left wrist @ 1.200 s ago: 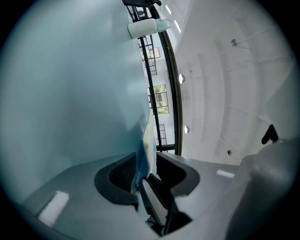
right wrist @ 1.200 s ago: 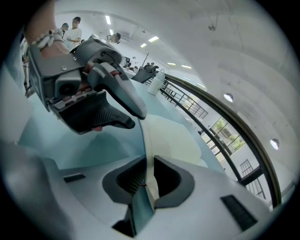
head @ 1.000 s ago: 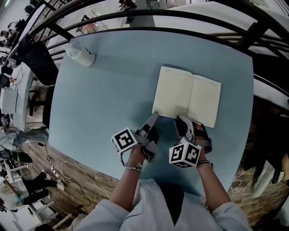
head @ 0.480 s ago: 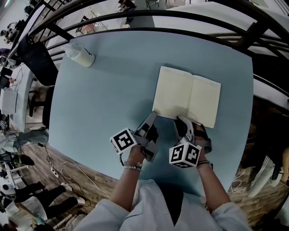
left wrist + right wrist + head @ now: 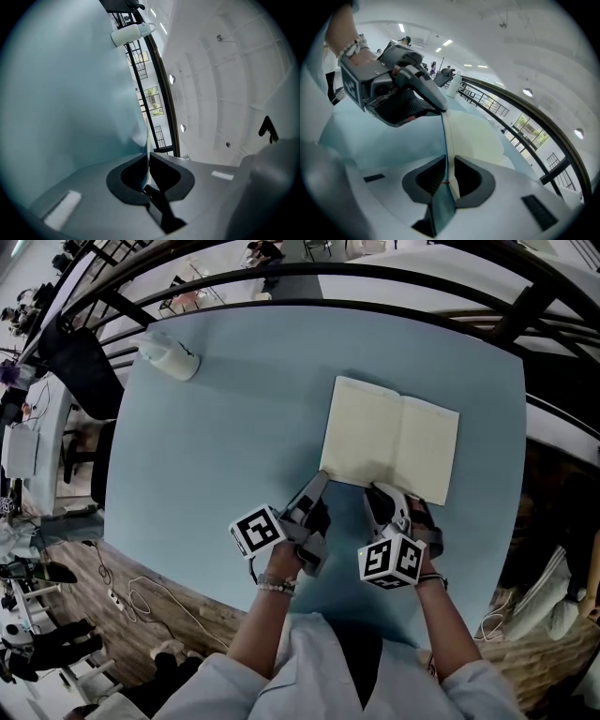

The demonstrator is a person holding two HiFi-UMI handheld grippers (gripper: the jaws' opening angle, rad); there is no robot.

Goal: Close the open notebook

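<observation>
The person wears a pale shirt (image 5: pixel 319 667) with a dark strip down its front and sleeves (image 5: pixel 214 688) ending near the elbows. A bead bracelet (image 5: pixel 275 588) circles the left wrist, a thin band (image 5: pixel 431 579) the right. The left gripper (image 5: pixel 322 478) is dark grey and the right gripper (image 5: pixel 374 489) paler, both with black ribbed pads. The left cube (image 5: pixel 258 532) and right cube (image 5: pixel 391 562) are white with black square markers. The left jaws are closing on the notebook (image 5: pixel 389 439) edge

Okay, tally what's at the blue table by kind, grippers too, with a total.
open notebook: 1
white bottle: 1
grippers: 2, the left gripper, jaws closing on the notebook's near edge, and the right gripper, clamped on that edge too
total: 4
</observation>
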